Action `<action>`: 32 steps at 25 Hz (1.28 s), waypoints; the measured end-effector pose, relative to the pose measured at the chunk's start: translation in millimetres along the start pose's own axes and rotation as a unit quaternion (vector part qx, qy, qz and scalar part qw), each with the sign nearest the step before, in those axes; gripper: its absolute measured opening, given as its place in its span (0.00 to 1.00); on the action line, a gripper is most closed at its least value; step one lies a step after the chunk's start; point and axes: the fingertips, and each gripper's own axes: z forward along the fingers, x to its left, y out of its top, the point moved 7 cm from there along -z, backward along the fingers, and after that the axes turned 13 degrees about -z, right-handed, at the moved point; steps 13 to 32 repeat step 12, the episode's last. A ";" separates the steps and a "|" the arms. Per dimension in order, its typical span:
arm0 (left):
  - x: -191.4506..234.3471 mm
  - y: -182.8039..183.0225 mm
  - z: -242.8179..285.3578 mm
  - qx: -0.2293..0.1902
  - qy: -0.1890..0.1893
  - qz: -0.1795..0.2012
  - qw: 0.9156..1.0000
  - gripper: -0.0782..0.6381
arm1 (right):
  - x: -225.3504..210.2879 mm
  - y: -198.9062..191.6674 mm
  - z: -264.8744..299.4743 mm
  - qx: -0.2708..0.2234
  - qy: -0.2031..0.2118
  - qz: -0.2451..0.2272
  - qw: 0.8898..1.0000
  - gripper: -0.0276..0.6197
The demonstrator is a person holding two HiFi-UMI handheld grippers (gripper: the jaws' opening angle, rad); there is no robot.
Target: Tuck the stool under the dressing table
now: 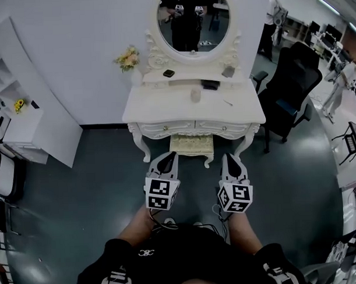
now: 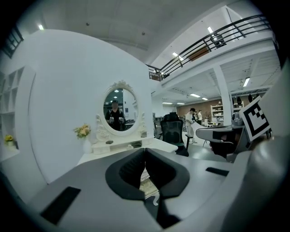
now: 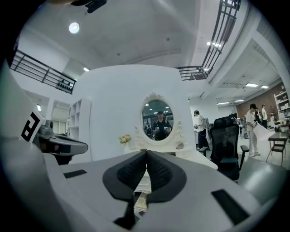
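Note:
A white dressing table (image 1: 165, 113) with an oval mirror (image 1: 193, 18) stands against the wall. The cream cushioned stool (image 1: 191, 145) sits between its legs, mostly under the top, front edge showing. My left gripper (image 1: 169, 158) and right gripper (image 1: 227, 160) hover side by side in front of the stool, apart from it, both shut with nothing between the pads. In the left gripper view the left gripper (image 2: 144, 151) points at the table (image 2: 120, 146), with the stool (image 2: 149, 186) glimpsed below. The right gripper (image 3: 146, 153) faces the mirror (image 3: 157, 120).
A black office chair (image 1: 293, 88) stands right of the table. White shelves (image 1: 16, 97) line the left wall, with a chair (image 1: 3, 168) at the far left edge. Small items and flowers (image 1: 127, 57) rest on the tabletop. My legs are below the grippers.

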 end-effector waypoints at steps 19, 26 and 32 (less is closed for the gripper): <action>64.7 23.6 -35.2 0.003 0.033 -0.015 0.999 0.14 | 41.2 47.6 24.0 -0.019 -0.003 -0.016 1.000 0.06; 64.7 23.6 -35.2 0.003 0.033 -0.015 0.999 0.14 | 41.2 47.6 24.0 -0.019 -0.003 -0.016 1.000 0.06; 64.7 23.6 -35.2 0.003 0.033 -0.015 0.999 0.14 | 41.2 47.6 24.0 -0.019 -0.003 -0.016 1.000 0.06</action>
